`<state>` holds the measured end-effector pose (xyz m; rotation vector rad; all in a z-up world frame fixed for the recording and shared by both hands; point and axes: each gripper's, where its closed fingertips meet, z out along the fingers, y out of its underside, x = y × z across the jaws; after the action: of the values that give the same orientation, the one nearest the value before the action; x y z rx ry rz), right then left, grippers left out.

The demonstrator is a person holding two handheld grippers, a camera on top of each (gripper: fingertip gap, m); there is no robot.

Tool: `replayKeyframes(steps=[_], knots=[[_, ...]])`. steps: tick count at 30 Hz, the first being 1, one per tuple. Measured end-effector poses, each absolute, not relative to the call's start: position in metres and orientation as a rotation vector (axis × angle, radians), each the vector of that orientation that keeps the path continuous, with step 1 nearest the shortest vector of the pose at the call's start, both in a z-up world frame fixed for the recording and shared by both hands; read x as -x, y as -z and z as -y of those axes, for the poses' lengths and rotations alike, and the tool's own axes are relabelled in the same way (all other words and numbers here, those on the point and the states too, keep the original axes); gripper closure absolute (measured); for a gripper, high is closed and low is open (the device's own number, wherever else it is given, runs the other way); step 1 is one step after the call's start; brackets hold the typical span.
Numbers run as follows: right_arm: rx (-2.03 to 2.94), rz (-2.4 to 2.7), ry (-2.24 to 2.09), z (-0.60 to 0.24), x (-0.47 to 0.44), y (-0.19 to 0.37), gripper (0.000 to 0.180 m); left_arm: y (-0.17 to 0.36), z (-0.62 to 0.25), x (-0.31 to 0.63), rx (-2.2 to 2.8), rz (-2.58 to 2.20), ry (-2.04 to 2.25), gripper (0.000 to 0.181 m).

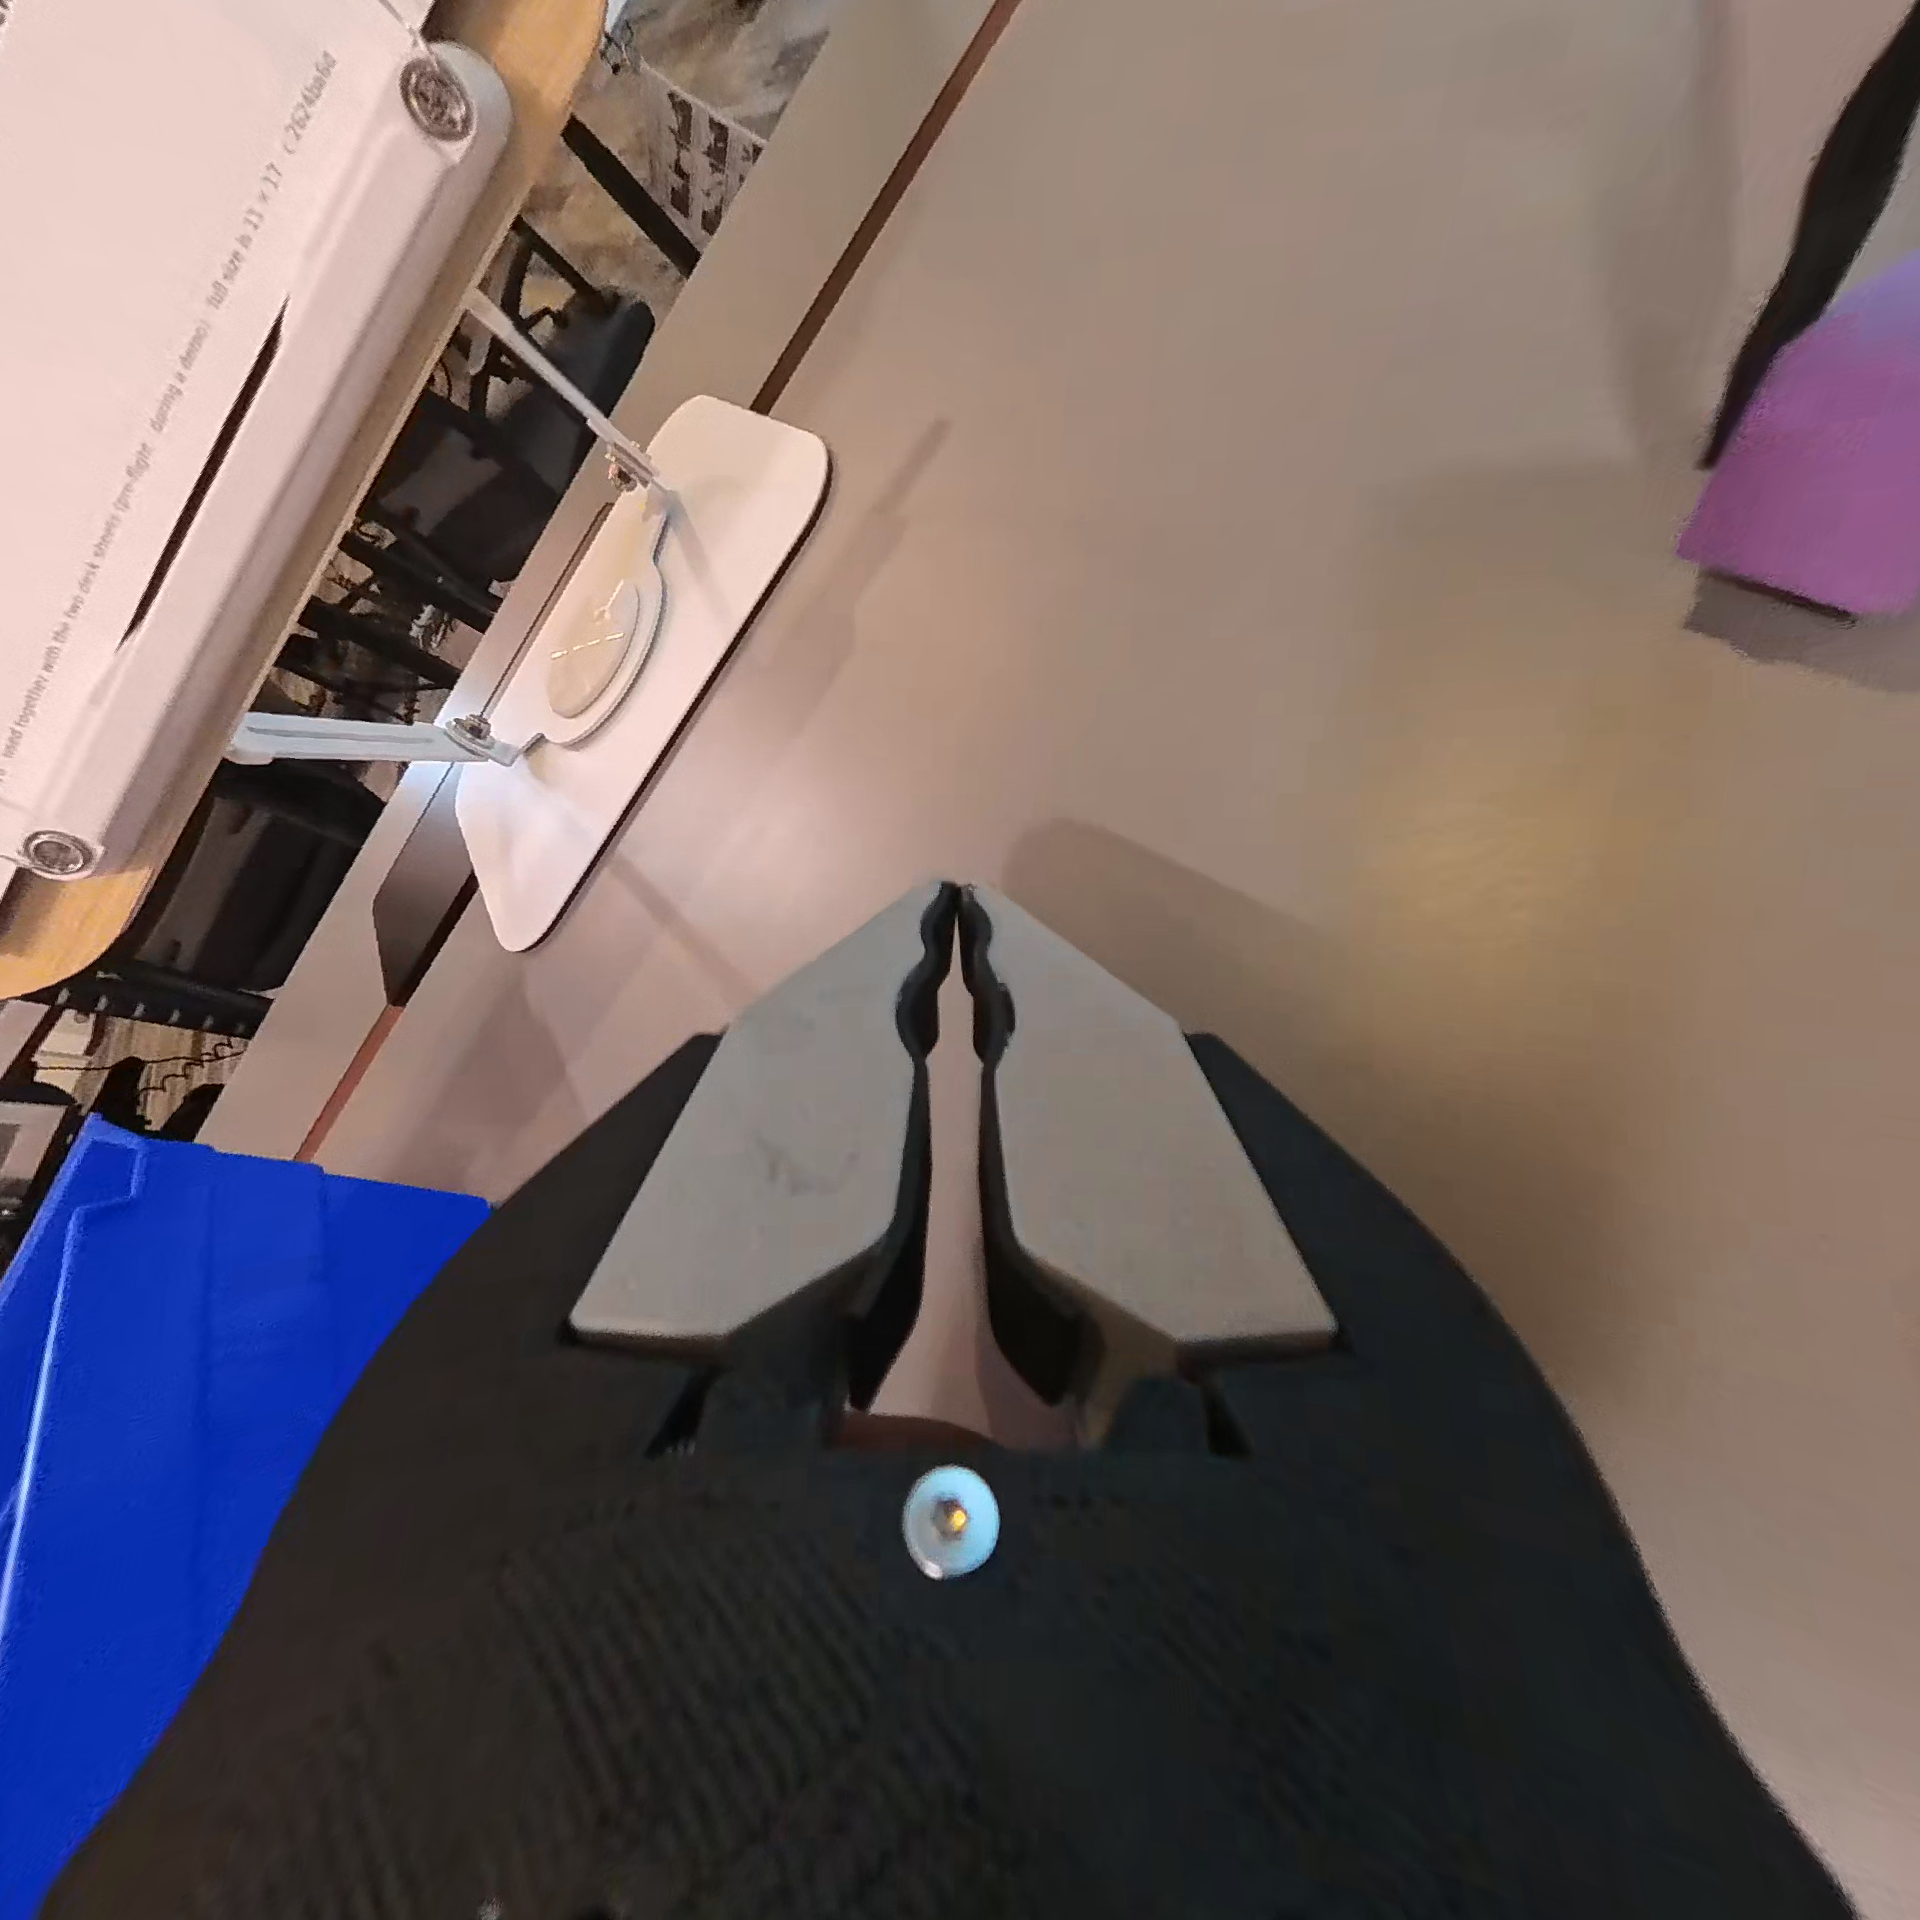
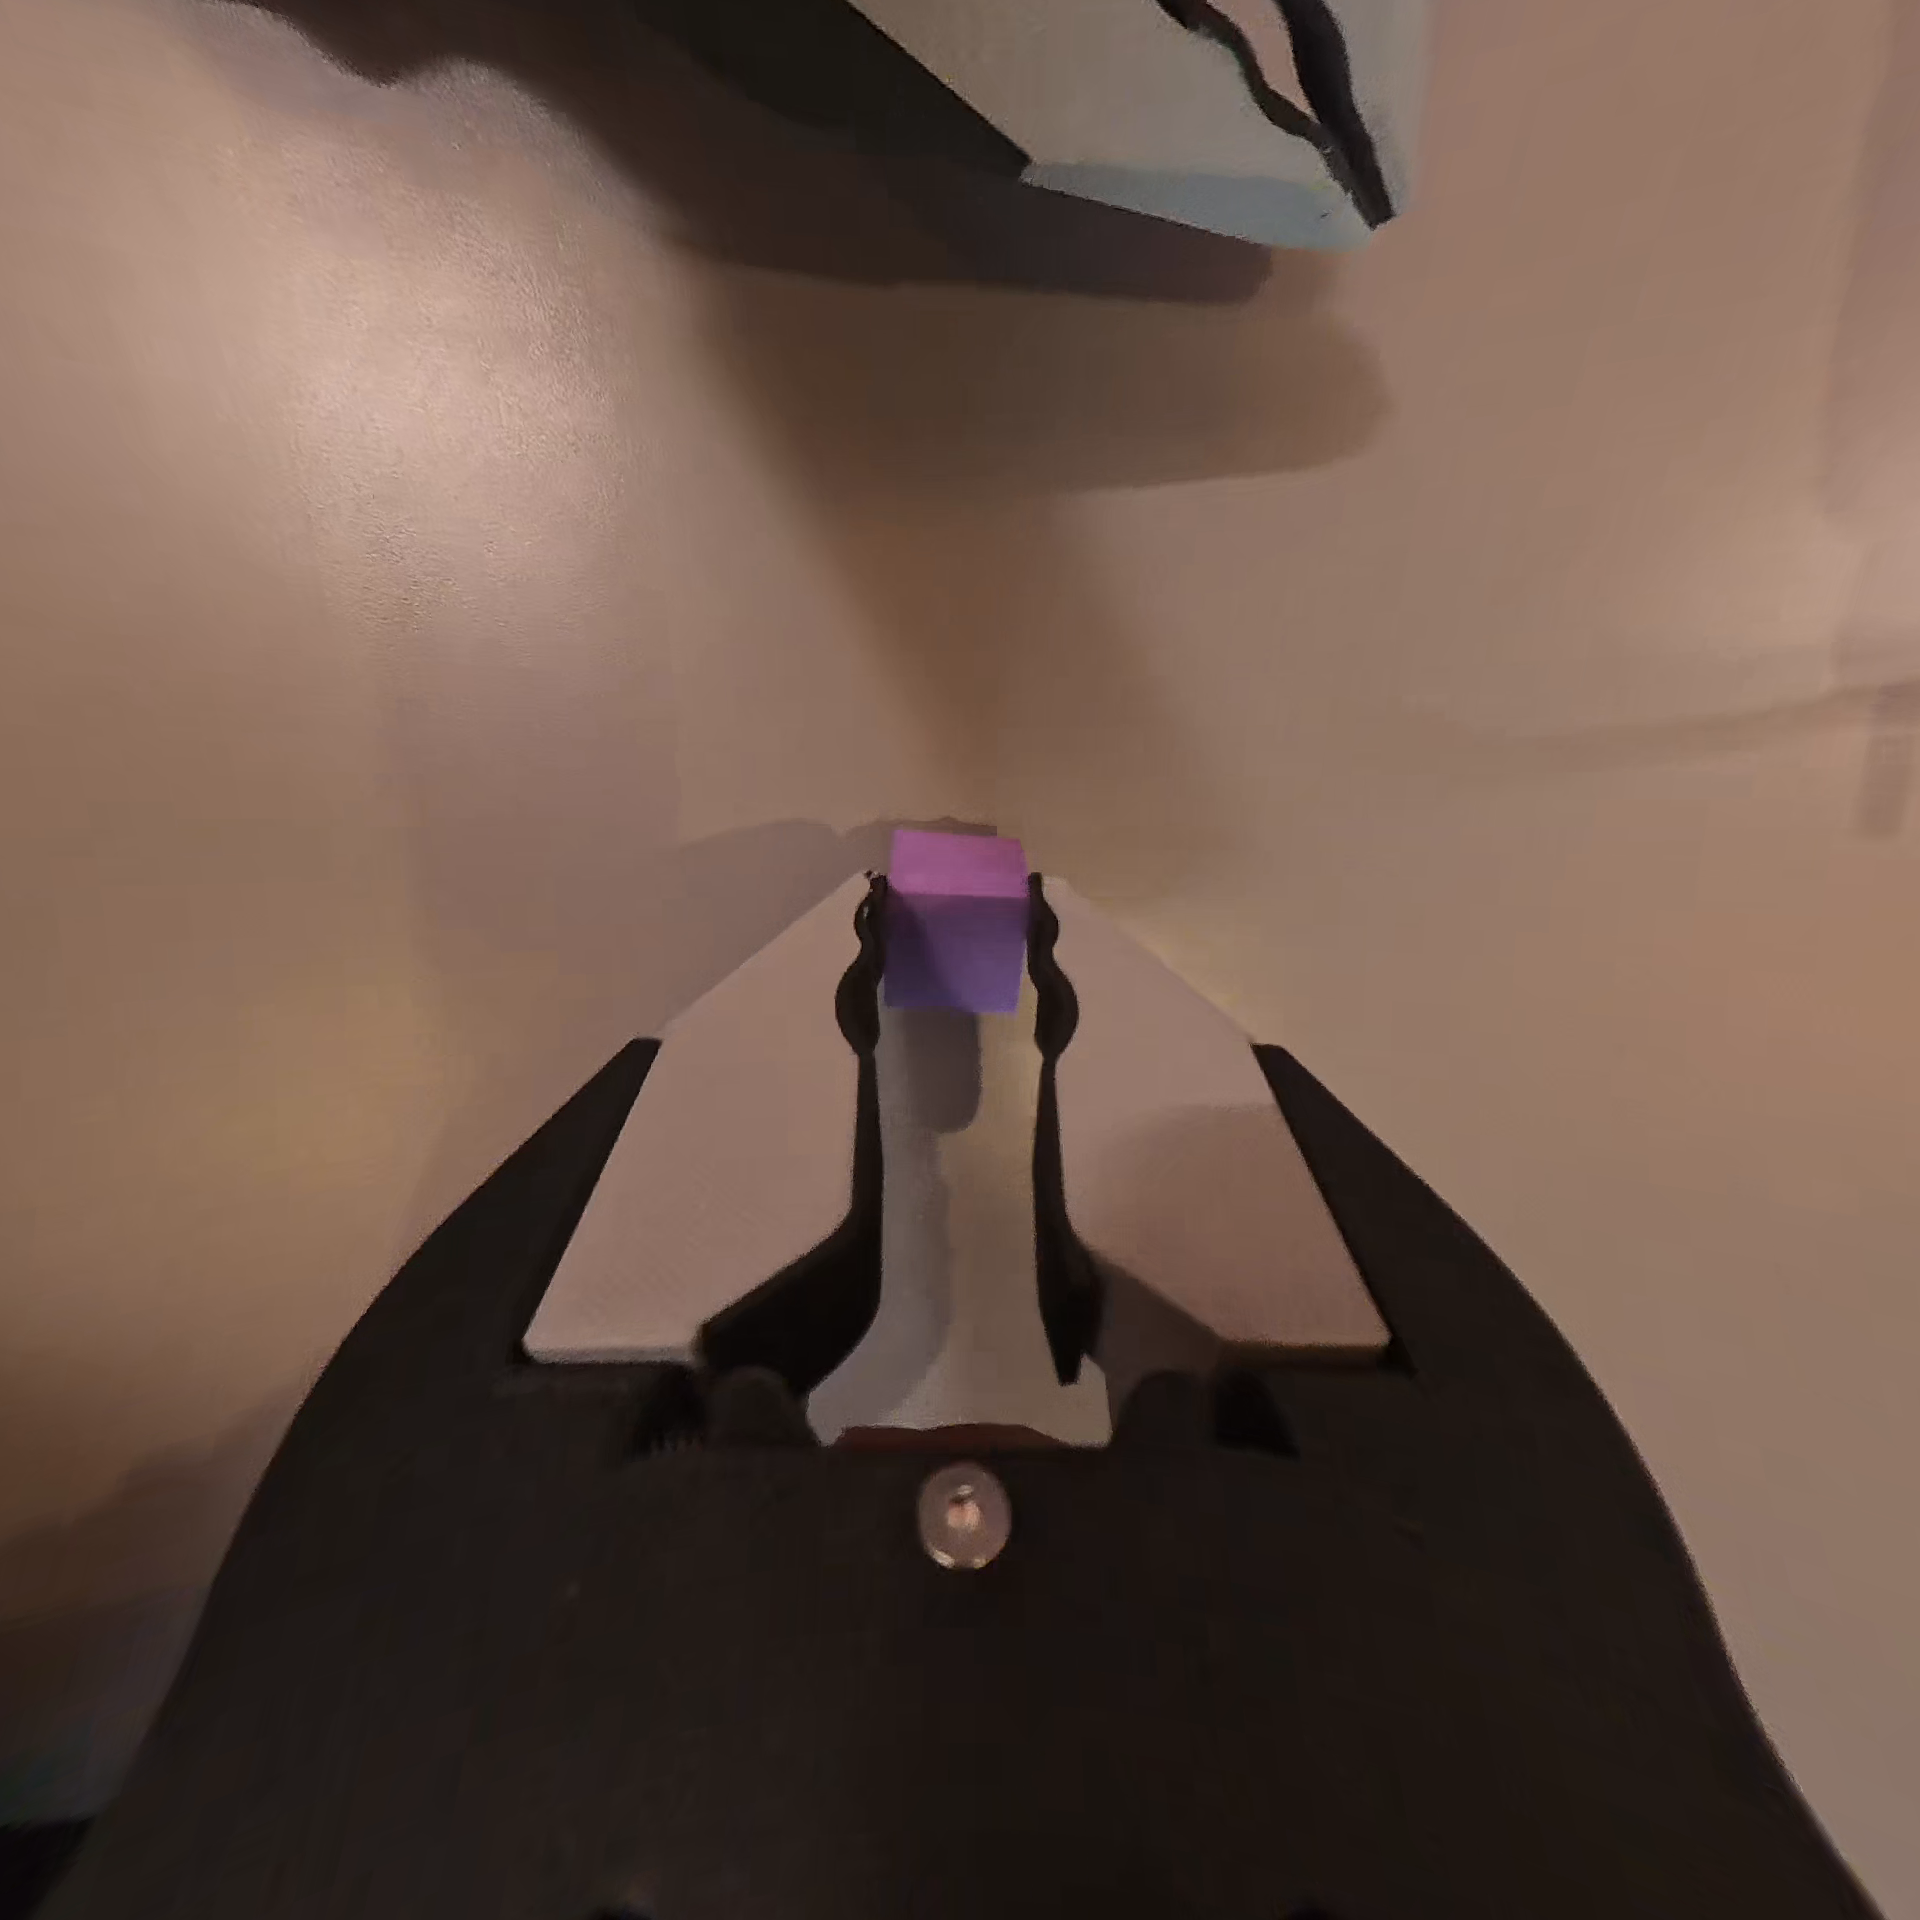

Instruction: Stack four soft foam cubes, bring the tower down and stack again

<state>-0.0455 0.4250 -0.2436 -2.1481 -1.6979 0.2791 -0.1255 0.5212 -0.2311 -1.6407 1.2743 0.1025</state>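
Left gripper point(image 1: 958, 891) is idling empty, fingers together, left of the cube point(image 2: 954, 935). Right gripper point(image 2: 954, 902) is clamping the cube at its fingertips, above the table point(image 2: 416, 623). Foam judged light and squashy; I'm gripping flat side faces, gently.
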Motion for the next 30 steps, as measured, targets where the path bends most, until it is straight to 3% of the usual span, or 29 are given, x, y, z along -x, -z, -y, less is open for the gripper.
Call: replayKeyframes(steps=[8, 13, 18, 27, 30], knots=[[2.148, 1.697, -0.334, -0.429, 0.064, 0.254, 0.154, 0.231, -0.525, 0.131, 1.709, -1.213, -0.047, 0.181], [2.007, 1.462, -0.563, -0.42, 0.076, 0.217, 0.141, 0.229, -0.524, 0.13, 1.736, -1.18, -0.005, 0.175], [1.909, 1.191, -0.767, -0.412, 0.074, 0.184, 0.139, 0.237, -0.524, 0.129, 1.751, -1.2, -0.014, 0.171], [1.875, 1.471, -0.677, -0.376, 0.071, 0.221, 0.172, 0.24, -0.521, 0.127, 1.744, -1.219, -0.035, 0.172], [1.911, 1.526, -0.475, -0.385, 0.068, 0.239, 0.174, 0.241, -0.52, 0.127, 1.739, -1.232, -0.048, 0.171]])
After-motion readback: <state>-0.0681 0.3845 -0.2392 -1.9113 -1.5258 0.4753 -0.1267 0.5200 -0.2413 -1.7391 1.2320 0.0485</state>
